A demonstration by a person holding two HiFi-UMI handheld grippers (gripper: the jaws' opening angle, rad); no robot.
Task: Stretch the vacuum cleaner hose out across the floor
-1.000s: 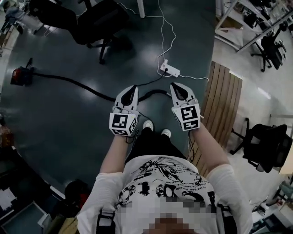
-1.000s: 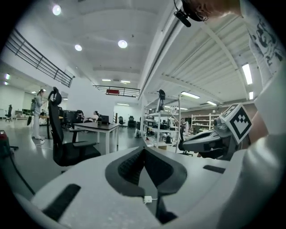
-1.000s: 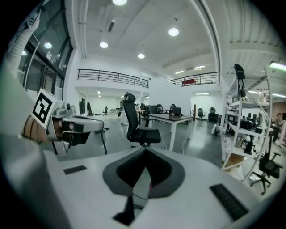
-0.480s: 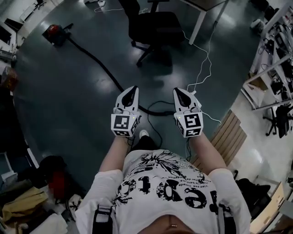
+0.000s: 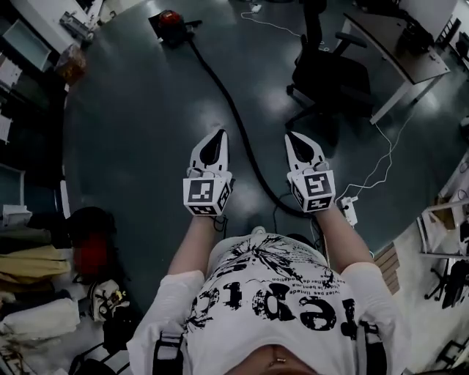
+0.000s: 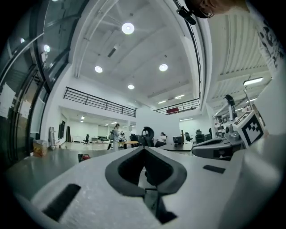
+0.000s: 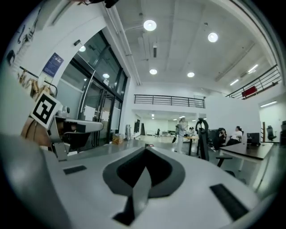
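Observation:
A red vacuum cleaner [image 5: 170, 18] stands on the dark floor at the top of the head view. Its black hose [image 5: 233, 121] runs from it down between my two grippers and curls near my feet. My left gripper [image 5: 218, 137] is held level above the floor just left of the hose, jaws shut and empty. Just right of the hose my right gripper [image 5: 295, 138] is also level, shut and empty. In the left gripper view the left gripper [image 6: 144, 149] points across the room, with the vacuum cleaner [image 6: 83, 157] small and far off. The right gripper [image 7: 145, 150] faces distant desks.
A black office chair [image 5: 330, 73] and a desk [image 5: 399, 47] stand at the upper right. A white power strip [image 5: 349, 211] with its cable lies right of my feet. Bags and clutter [image 5: 88, 256] line the left side. People stand far off [image 7: 181, 129].
The head view has swung round: the vacuum cleaner went from the left edge to the top, and the hose now runs straight ahead between the grippers. Both grippers stayed shut and side by side.

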